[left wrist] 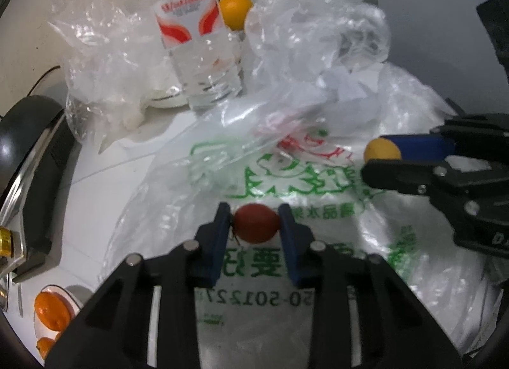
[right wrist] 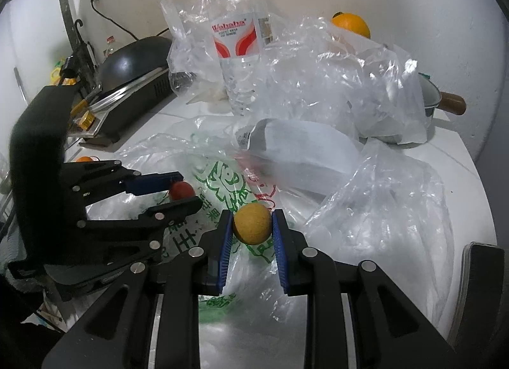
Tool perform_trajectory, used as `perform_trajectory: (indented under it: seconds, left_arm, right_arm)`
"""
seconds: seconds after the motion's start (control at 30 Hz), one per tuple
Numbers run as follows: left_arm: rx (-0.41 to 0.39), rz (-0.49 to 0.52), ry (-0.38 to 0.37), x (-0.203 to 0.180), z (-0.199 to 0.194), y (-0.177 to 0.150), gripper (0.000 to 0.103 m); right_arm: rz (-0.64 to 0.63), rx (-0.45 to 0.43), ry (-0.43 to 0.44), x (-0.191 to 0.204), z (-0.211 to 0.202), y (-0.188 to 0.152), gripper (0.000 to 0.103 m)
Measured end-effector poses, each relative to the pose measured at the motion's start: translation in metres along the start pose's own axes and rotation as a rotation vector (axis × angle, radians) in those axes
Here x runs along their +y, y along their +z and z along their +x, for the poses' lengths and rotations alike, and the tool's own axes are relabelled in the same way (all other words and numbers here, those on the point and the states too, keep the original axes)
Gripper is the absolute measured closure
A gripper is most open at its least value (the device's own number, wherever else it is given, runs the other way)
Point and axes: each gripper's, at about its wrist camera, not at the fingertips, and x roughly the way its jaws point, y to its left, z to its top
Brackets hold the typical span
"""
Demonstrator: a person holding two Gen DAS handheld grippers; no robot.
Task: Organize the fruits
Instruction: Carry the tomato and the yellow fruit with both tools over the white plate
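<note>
While both grippers hang above the printed plastic bag (left wrist: 286, 178), each has one fruit: left gripper (left wrist: 256, 222) closed to the fruit's width on a small red tomato (left wrist: 257, 223), lower centre of the left view; right gripper (right wrist: 252, 226) closed likewise on a round yellow fruit (right wrist: 252, 223), lower centre of the right view. Blue pads touch the fruit on both sides. Right gripper also shows at the right edge of the left view, the yellow fruit half hidden by its finger. Left gripper shows at the left of the right view, the tomato mostly covered.

Count: two held fruits; one orange (left wrist: 234, 11) far back, upper centre, partly behind the water bottle (left wrist: 197, 51); about two or three orange fruits (left wrist: 51, 311) on a plate, lower left, cut off by the frame edge. One bottle, upright, mid-distance. Several crumpled clear bags (right wrist: 334, 76), exact number hard to make out. One dark pan (right wrist: 133, 62) upper left on a stove. One pot with a brown handle (right wrist: 451, 103), right, mostly hidden by bags.
</note>
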Motion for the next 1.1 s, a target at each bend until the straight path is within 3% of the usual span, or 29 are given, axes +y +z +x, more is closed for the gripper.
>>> perform_trajectory:
  seconds: [0.7, 1.1]
  left_arm:
    - [-0.108, -0.004, -0.072, -0.015, -0.073, -0.005, 0.071]
    - [-0.141, -0.001, -0.059, -0.013, -0.112, -0.022, 0.071]
  right_arm:
    - [-0.046, -0.046, -0.033, 0.034, -0.045, -0.003, 0.077]
    - [-0.072, -0.062, -0.034, 0.059, -0.063, -0.01, 0.077]
